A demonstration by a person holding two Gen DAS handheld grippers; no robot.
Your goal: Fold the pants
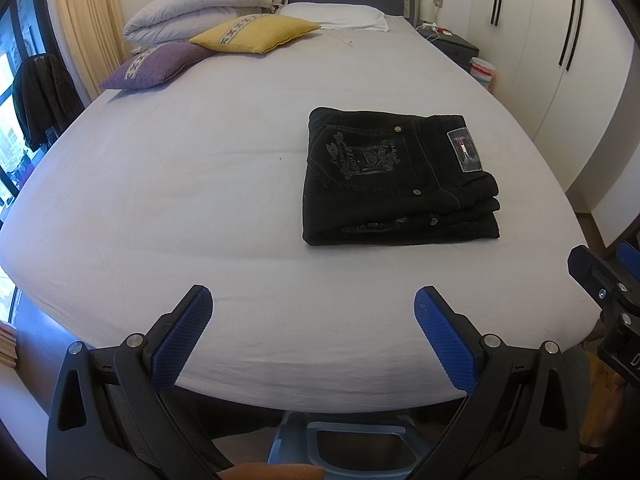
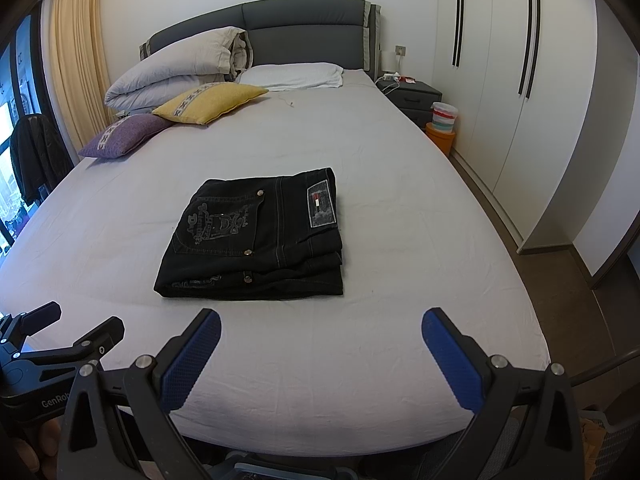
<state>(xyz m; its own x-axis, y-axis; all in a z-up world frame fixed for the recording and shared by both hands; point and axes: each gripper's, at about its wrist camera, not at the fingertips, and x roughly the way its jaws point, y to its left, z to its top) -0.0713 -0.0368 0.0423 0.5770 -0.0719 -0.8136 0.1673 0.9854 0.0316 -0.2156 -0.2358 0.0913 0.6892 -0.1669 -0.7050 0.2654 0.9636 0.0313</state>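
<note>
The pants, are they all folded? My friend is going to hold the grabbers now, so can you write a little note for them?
Left gripper: jaws open, holding nothing, hovering over the near edge of the bed.
Right gripper: jaws open, holding nothing, also at the near edge.
Pants: black, lying on the bed ahead of both grippers, folded into a neat stacked rectangle with the back pocket and label on top.
Done: the folding looks finished.
Left: probably nothing, maybe just square up the slightly uneven right-hand layers.
</note>
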